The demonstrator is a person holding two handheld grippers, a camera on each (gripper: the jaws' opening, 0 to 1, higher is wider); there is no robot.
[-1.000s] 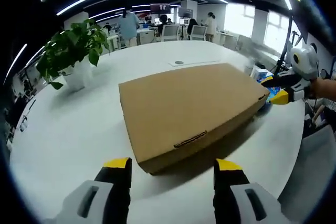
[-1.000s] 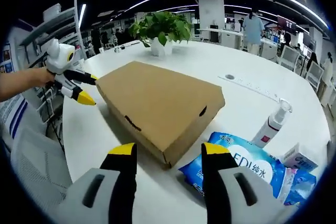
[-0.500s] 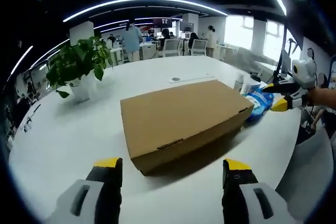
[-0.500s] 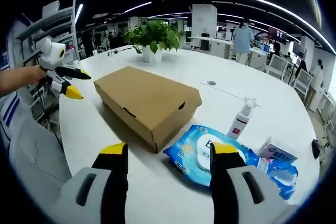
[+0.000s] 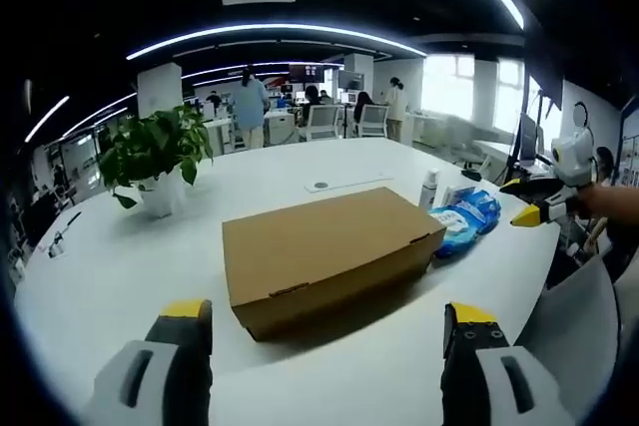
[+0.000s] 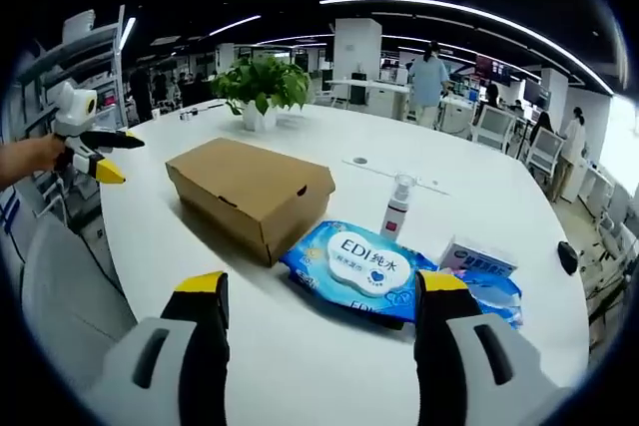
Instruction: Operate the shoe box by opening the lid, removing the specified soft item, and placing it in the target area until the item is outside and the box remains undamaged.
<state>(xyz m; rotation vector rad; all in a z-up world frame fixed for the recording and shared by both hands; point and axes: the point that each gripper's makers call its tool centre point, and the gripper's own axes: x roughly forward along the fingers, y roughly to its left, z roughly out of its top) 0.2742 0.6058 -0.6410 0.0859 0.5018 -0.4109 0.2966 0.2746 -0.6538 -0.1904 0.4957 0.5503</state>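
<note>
While both jaws stand spread with nothing between them, the left hand-held gripper point(image 5: 326, 331) hangs short of the near long side of the shoe box point(image 5: 324, 255), well apart from it. The right hand-held gripper point(image 6: 319, 311), equally released and empty, faces the box's short end from farther off, with a blue wet-wipe pack point(image 6: 363, 269) lying between. The box sits shut on the white worktop point(image 5: 120, 276), its lid flat and its front tab tucked in; the soft item cannot be seen. A small spray bottle point(image 6: 397, 207) and a tissue packet point(image 6: 479, 260) stand just beyond the wipes, and a potted plant point(image 5: 157, 160) is behind the box.

The likely trouble is the lid: prying at the tucked tab with one jaw while the box is unbraced could tear the cardboard or slide the box into the bottle. A careless sweep by the right one could drag the wipes.
</note>
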